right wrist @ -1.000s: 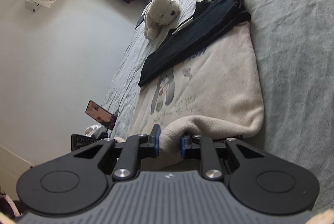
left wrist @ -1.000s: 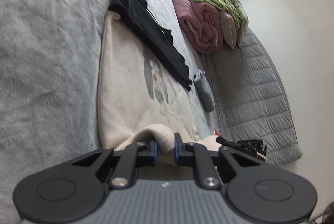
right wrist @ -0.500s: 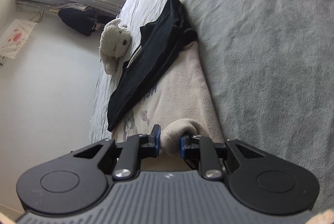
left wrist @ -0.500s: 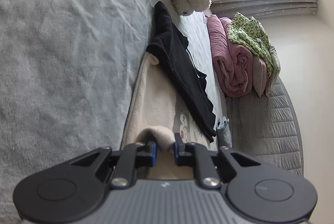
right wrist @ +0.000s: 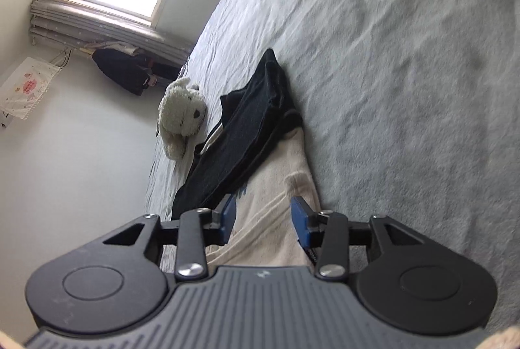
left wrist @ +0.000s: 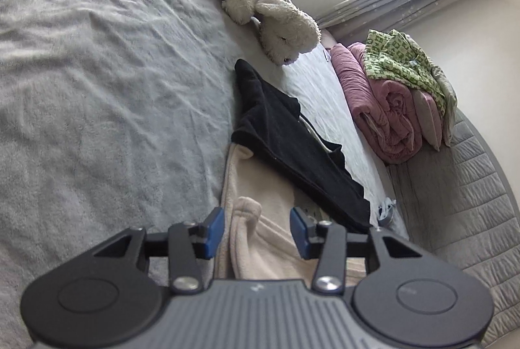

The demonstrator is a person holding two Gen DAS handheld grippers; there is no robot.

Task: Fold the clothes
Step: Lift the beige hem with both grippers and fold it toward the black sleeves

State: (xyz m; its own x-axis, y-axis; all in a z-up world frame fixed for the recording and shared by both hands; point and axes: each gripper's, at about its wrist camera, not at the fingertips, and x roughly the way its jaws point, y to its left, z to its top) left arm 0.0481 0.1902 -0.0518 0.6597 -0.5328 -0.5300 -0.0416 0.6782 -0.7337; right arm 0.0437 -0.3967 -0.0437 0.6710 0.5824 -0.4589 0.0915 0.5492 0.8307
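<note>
A cream fleece garment [left wrist: 256, 186] [right wrist: 279, 183] lies on the grey bed, with a black garment [left wrist: 286, 147] [right wrist: 247, 137] resting across its far end. My left gripper [left wrist: 256, 232] hovers over one near corner of the cream garment. Its jaws are opening, and a fold of the cream fabric lies loose between the blue pads [left wrist: 213, 230] without being pressed. My right gripper [right wrist: 263, 219] is over the other near corner, jaws opening too, with the fabric slack between its pads [right wrist: 300, 219].
A cream plush toy [left wrist: 269, 14] [right wrist: 182, 114] lies beyond the black garment. Rolled pink bedding [left wrist: 383, 108] with a green patterned cloth [left wrist: 403, 62] sits at the bed's right edge. Grey bedspread [left wrist: 97, 88] [right wrist: 406, 88] stretches away. Wall and window are beyond.
Both grippers let go of the cream garment's pinched corners, their jaws spreading apart. Both views tilted up, showing more of the bed, the plush toy and the window.
</note>
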